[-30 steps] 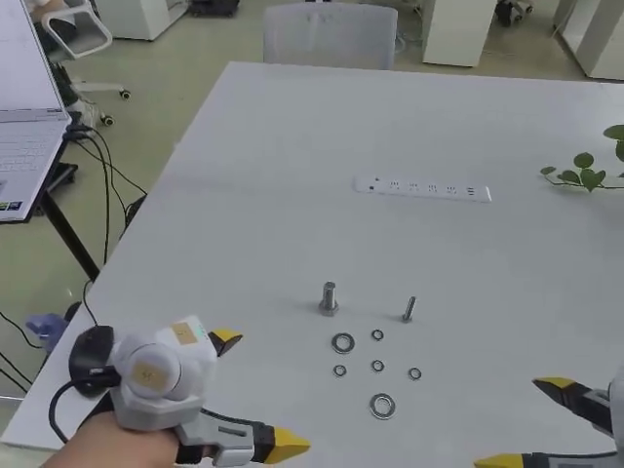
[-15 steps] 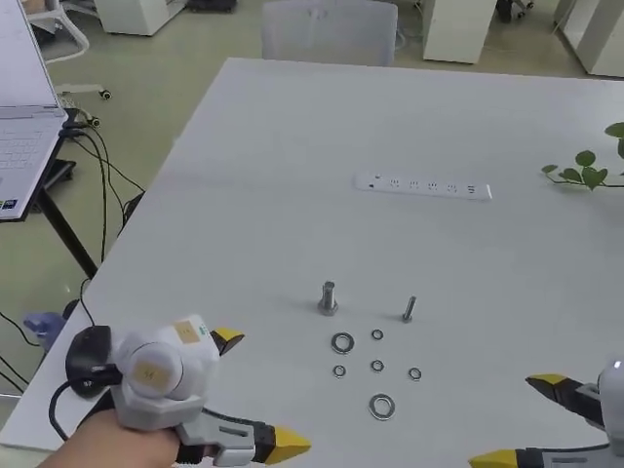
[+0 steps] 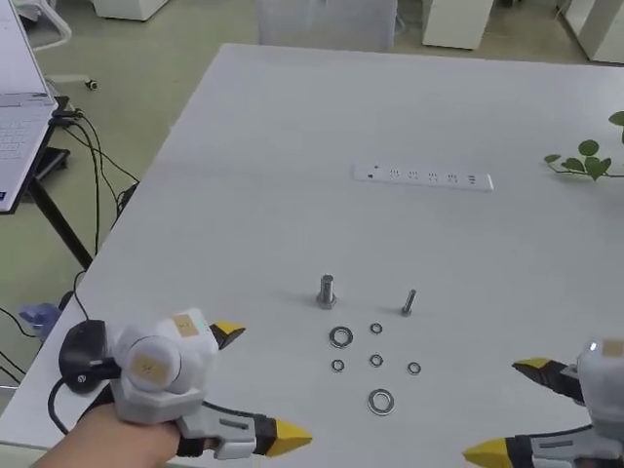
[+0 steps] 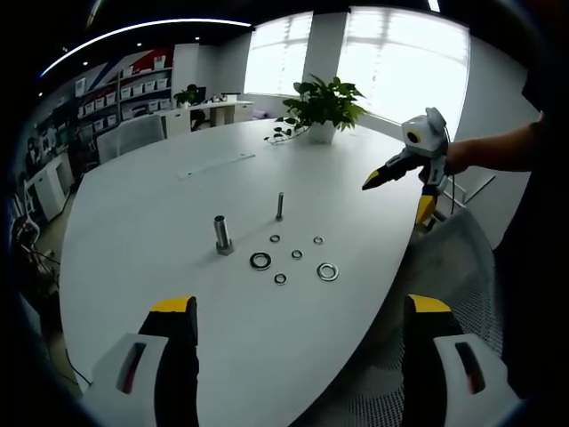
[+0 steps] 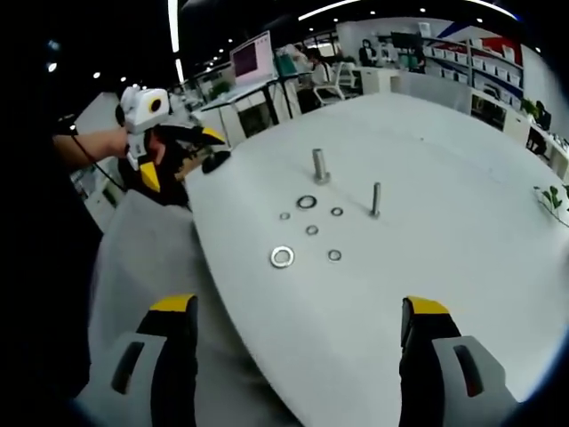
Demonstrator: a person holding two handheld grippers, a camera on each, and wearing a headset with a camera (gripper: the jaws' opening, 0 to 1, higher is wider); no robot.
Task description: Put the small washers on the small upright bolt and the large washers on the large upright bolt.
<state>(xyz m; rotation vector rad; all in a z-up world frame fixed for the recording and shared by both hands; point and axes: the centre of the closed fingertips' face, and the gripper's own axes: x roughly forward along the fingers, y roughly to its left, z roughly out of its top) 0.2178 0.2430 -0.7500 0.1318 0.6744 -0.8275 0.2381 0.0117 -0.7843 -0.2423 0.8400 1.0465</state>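
Note:
The large bolt (image 3: 327, 291) and the thinner small bolt (image 3: 409, 302) stand upright mid-table. In front of them lie two large washers (image 3: 340, 337) (image 3: 381, 401) and several small washers (image 3: 375, 361), all flat and loose. My left gripper (image 3: 261, 385) is open at the near left edge, well short of the washers. At the near right, my right gripper (image 3: 507, 409) is open too. The left gripper view has its own jaws (image 4: 300, 307) wide apart, with the large bolt (image 4: 221, 235) and the washers (image 4: 260, 261) ahead. The right gripper (image 5: 298, 307) looks at a large washer (image 5: 283, 257).
A white power strip (image 3: 423, 177) lies farther back on the white table (image 3: 244, 195). A plant (image 3: 585, 161) reaches in at the right edge. A laptop (image 3: 15, 107) and cables sit off the table's left side. A grey chair (image 3: 327, 24) stands at the far end.
The head view has tipped down a little. My right gripper has come further into view, moving left and up. The left gripper and the washers have stayed put.

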